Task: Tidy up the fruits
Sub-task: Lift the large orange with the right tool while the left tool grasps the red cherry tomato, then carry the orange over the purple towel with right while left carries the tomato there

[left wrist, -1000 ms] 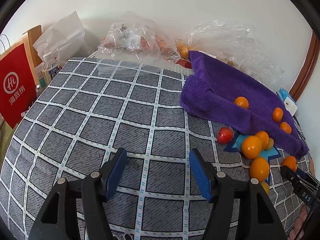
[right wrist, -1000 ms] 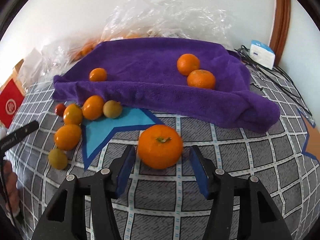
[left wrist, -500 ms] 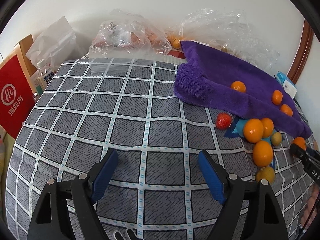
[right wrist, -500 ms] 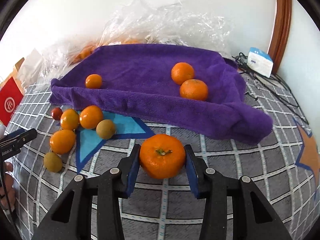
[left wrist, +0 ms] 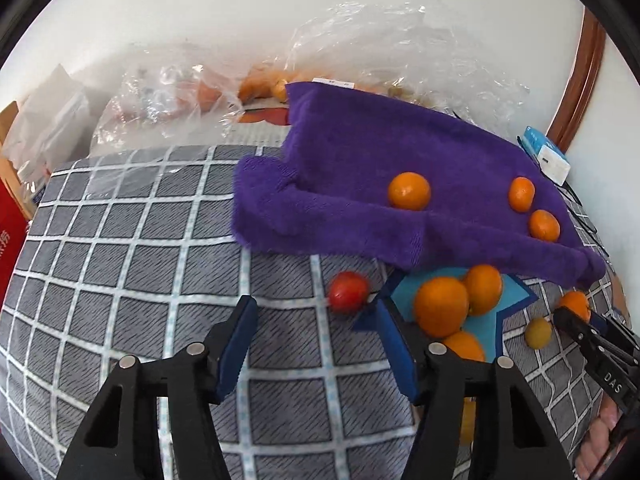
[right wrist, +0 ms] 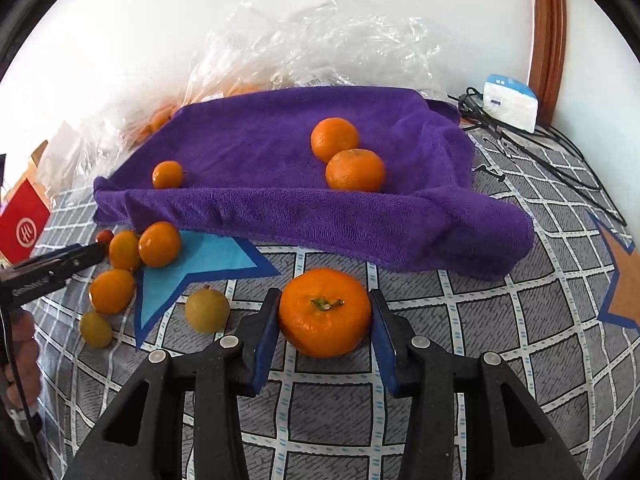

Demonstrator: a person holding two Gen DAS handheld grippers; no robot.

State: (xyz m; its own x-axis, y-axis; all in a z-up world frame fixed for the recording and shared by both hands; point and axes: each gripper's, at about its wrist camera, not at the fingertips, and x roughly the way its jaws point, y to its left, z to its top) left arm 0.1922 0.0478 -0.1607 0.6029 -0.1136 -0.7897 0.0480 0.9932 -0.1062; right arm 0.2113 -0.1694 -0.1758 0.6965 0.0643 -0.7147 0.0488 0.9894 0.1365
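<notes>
Blue pads of the left gripper (left wrist: 316, 344) stand apart over the checked cloth (left wrist: 132, 264) with nothing between them; they have just been closing a little after a wider spread. Compared with a second ago, the left wrist view has moved toward the fruit: the red fruit (left wrist: 348, 291) now lies just ahead of the fingers, and a cluster of oranges (left wrist: 442, 306) sits beside the right finger, below the purple towel (left wrist: 380, 168). In the right wrist view, the right gripper (right wrist: 325, 322) has closed on the large mandarin (right wrist: 325, 312); a second ago its pads stood clear of the fruit, now both press its sides. Three oranges already rest on the towel. I judge this mandarin is ready to be lifted there, and the left gripper is likely approaching the red fruit.
</notes>
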